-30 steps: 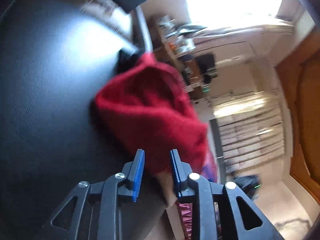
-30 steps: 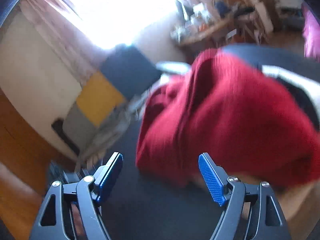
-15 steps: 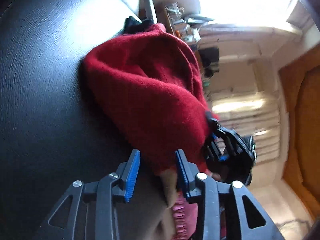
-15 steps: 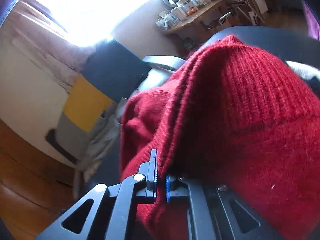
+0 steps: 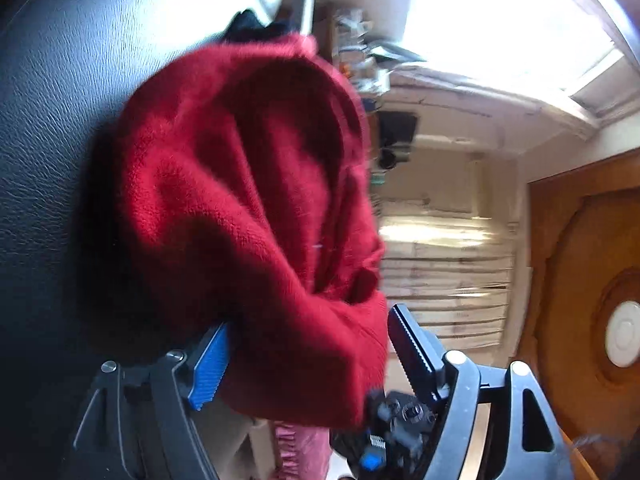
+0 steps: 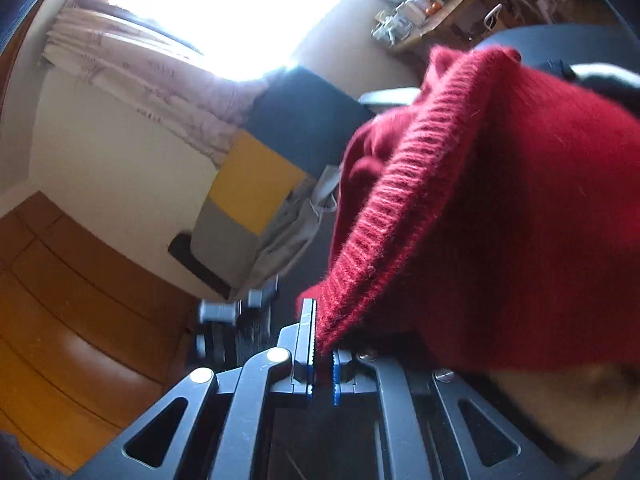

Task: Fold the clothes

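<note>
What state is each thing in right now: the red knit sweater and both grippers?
Red knit sweater: bunched, unfolded, on the black leather surface.
Right gripper: shut on the sweater's ribbed edge.
Left gripper: jaws opening, sweater fabric between them.

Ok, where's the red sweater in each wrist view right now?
Left wrist: red sweater fills the centre, its lower edge between the opening left fingers.
Right wrist: it fills the right side, ribbed hem pinched in the shut right gripper.
Shared landmark: the bright window.
</note>
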Demonstrator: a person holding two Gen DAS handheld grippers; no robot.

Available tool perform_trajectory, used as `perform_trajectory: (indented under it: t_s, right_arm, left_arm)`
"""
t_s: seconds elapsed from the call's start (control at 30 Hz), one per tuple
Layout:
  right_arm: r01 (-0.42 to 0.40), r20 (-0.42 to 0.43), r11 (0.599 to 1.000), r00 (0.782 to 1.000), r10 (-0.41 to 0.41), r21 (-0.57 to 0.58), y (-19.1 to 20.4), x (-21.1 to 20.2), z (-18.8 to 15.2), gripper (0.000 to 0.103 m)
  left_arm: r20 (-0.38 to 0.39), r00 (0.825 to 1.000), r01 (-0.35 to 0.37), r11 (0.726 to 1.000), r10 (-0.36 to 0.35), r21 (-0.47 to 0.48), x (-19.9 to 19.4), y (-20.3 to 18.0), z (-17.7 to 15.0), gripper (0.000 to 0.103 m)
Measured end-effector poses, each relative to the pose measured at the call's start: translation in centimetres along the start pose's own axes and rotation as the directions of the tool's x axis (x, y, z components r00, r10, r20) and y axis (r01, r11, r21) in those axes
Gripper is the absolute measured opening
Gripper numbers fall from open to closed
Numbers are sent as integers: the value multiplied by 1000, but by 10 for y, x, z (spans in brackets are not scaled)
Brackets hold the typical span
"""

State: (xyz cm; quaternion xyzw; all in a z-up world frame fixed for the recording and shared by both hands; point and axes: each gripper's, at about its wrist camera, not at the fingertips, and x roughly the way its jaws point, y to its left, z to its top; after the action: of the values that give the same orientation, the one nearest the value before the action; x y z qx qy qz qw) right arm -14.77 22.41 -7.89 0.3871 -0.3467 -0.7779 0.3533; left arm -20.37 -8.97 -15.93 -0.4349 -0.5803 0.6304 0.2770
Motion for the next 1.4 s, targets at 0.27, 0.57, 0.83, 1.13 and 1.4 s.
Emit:
perform_trajectory:
  t_s: [0.27, 0.57, 0.83, 1.13, 1.4]
  right_arm:
    - [22, -52, 1000, 998, -23, -13, -1, 14, -23, 7]
    - [-88, -123, 994, 989, 79, -70, 49, 35, -43, 7]
    - [-297, -305, 937, 924, 233, -185, 157, 84, -86, 7]
    - [-311, -570, 945, 796, 203, -98, 174, 161, -188, 8]
    - [-300, -753, 937, 655, 64, -181, 174, 172, -261, 7]
  left_arm:
    - [-40, 986, -160, 985, 163, 68, 19, -12, -12, 10]
    - [142, 988, -118, 915, 68, 386, -83, -103, -53, 9]
    - [308, 945, -258, 825, 108, 503, -224, -132, -92, 2]
    - [468, 843, -479, 767, 265, 427, -357, -66, -151, 0]
    - [459, 734, -665, 667, 500, 336, -364, -8, -168, 12]
